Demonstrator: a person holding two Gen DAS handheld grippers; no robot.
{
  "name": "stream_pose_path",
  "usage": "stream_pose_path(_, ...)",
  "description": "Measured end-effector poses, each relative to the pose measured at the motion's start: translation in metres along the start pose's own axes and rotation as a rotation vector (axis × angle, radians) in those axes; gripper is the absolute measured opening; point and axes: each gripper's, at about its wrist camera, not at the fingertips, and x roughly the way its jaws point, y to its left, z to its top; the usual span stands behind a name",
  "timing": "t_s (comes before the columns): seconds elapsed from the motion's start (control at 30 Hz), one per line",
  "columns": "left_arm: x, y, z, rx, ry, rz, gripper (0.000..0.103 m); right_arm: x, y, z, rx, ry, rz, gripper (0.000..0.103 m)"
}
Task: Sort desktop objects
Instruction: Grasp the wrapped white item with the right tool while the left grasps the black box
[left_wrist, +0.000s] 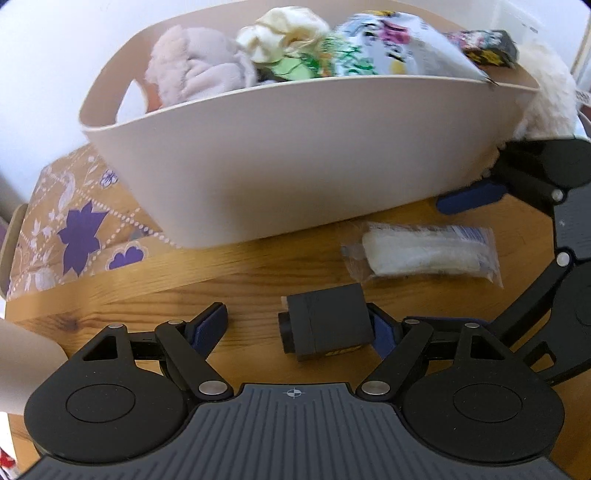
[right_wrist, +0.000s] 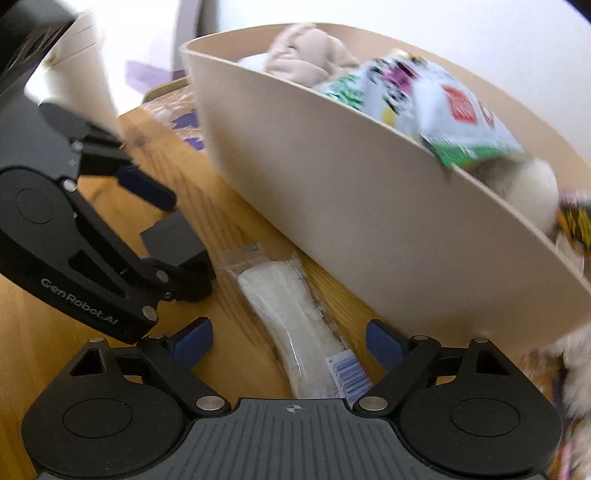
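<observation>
Packet (right_wrist: 295, 325) flat on table (right_wrist: 44, 332), long axis along right tool (right_wrist: 290, 341).

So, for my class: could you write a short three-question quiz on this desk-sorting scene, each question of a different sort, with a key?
1. True or false: the beige bin is empty.
2. Multiple choice: the left gripper has between its fingers A) the small black box B) the clear packet C) a plush toy.
3. Short answer: which item lies on the wooden table between the fingers of the right gripper?

Key
1. False: it holds plush toys and printed packets.
2. A
3. The clear packet of white material; the fingers stand wide, not pressing on it.
</observation>
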Motion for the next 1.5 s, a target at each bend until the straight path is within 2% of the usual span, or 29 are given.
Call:
stream_pose_path(0.13,0.002,0.005,0.001,-0.020,0.019,-0.003,0.087,-0.002,0.001,-0.007,0.057,-0.018,-0.021,0.093)
stream_pose_path(0.27,0.005,0.010,0.002,-0.036,0.041,0.005,0.093,-0.002,-0.001,-0.010,0.130,0.002,-0.060,0.103)
stream_pose_path(0.4,0.006,0.013,0.002,-0.041,0.042,0.005,0.094,-0.002,-0.004,-0.008,0.154,0.032,-0.070,0.103)
stream_pose_path(0.5,0.006,0.012,-0.002,-0.043,0.028,0.012,0.094,-0.006,-0.002,-0.011,0.147,0.015,-0.059,0.091)
stream_pose_path(0.57,0.005,0.012,-0.004,-0.048,0.015,0.015,0.093,-0.012,0.000,-0.013,0.143,0.001,-0.058,0.075)
stream_pose_path(0.63,0.004,0.011,-0.004,-0.053,-0.007,0.017,0.084,-0.013,-0.001,-0.011,0.156,-0.003,-0.064,0.065)
stream_pose_path(0.7,0.001,0.011,-0.005,-0.053,-0.026,0.017,0.068,-0.012,-0.003,-0.010,0.165,-0.001,-0.069,0.056)
stream_pose_path(0.77,-0.003,0.007,-0.006,-0.052,-0.024,0.017,0.064,-0.013,-0.003,-0.009,0.163,0.007,-0.071,0.045)
stream_pose_path(0.83,-0.004,0.008,-0.005,-0.052,-0.017,0.016,0.059,-0.012,0.001,-0.007,0.152,0.017,-0.072,0.038)
stream_pose_path(0.9,-0.006,0.006,-0.007,-0.048,-0.013,0.013,0.046,-0.012,0.006,-0.007,0.140,0.022,-0.079,0.036)
stream_pose_path(1.03,-0.009,0.002,-0.010,-0.040,-0.004,0.016,0.046,-0.010,0.019,-0.006,0.117,0.030,-0.109,0.034)
stream_pose_path(1.07,-0.010,0.001,-0.011,-0.040,-0.002,0.019,0.045,-0.011,0.023,-0.006,0.096,0.030,-0.122,0.029)
stream_pose_path(1.23,-0.016,0.002,-0.023,-0.041,0.002,0.022,0.045,-0.021,0.034,-0.013,0.062,0.013,-0.151,0.022)
stream_pose_path(1.5,-0.038,0.008,-0.028,-0.035,-0.034,0.027,0.045,-0.053,0.038,-0.023,0.080,-0.052,-0.142,0.020)
